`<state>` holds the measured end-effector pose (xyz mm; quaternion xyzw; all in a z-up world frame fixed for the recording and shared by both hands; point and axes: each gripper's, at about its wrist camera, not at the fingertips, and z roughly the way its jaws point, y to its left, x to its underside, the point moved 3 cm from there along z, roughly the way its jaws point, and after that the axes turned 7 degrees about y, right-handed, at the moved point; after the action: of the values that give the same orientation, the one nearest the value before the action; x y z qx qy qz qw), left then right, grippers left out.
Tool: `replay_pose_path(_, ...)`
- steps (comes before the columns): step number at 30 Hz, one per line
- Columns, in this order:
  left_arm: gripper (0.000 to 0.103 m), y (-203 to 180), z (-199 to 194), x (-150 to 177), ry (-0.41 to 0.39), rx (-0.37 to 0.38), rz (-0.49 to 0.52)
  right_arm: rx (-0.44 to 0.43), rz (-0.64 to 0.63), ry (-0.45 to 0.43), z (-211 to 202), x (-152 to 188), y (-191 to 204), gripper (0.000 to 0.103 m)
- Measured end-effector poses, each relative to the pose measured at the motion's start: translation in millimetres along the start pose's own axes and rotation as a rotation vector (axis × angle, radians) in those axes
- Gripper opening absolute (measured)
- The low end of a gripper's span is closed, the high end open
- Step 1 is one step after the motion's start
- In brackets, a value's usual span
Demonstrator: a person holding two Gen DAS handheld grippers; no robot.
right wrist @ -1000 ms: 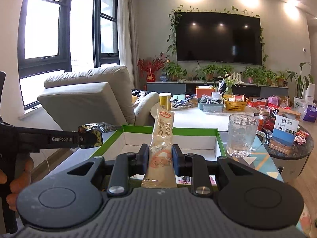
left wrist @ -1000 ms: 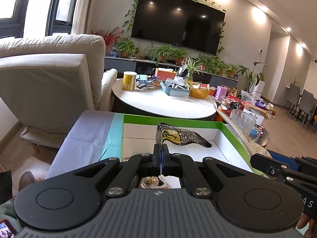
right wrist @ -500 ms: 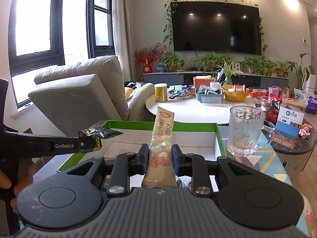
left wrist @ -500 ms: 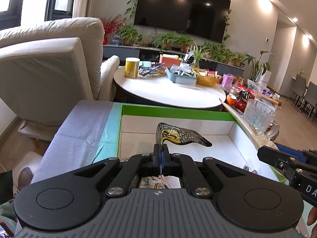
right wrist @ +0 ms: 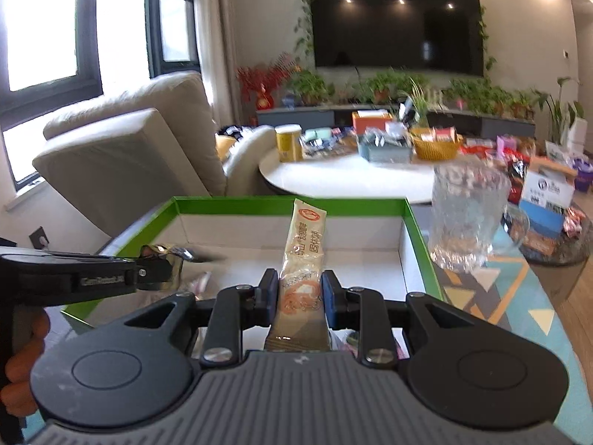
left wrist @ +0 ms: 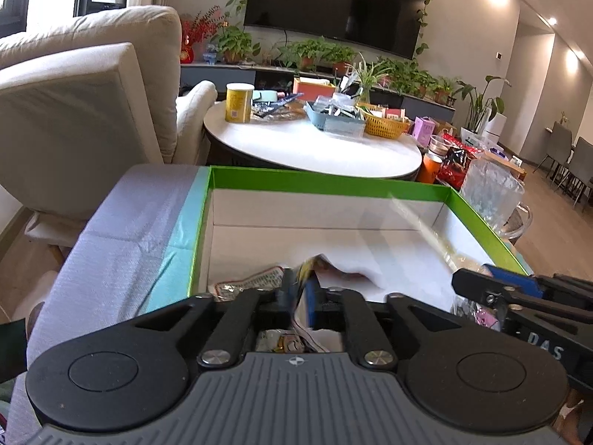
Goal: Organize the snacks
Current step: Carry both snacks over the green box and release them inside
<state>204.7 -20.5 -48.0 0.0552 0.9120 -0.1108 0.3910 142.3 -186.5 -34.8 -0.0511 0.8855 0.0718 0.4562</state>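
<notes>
At lower left of the right wrist view, the left gripper (right wrist: 178,261) hangs over the green-rimmed box (right wrist: 289,204); its jaws have just been opening, now slightly spread, and the shiny dark-and-gold packet (right wrist: 174,251) that stood up stiffly a second ago sits blurred and loose at its tips. At centre, the right gripper (right wrist: 299,293) pinches an upright cream-and-orange stick packet (right wrist: 302,259), lower over the box than before.

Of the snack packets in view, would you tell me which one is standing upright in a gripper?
The long beige packet clamped in the right gripper stands upright; the shiny dark packet at the left gripper lies roughly level.
</notes>
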Motion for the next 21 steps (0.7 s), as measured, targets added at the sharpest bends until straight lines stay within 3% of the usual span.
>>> replay_pose_path(2,0.019,0,0,2,0.005,-0.002,-0.006,0.002,0.017,0.019,3,3,-2,0.031)
replay_pose_path(10,0.024,0,-8,4,-0.001,-0.003,-0.005,0.007,0.016,0.009,-6,5,-2,0.032)
replay_pose_path(11,0.025,0,-9,5,-0.002,-0.004,-0.005,0.009,0.015,0.007,-7,6,-2,0.034)
replay_pose_path(14,0.025,2,-14,6,-0.004,-0.009,-0.009,0.018,0.014,-0.012,-14,8,-1,0.057)
replay_pose_path(21,0.026,10,-33,9,-0.024,-0.015,-0.032,0.037,-0.014,-0.048,-37,12,2,0.057)
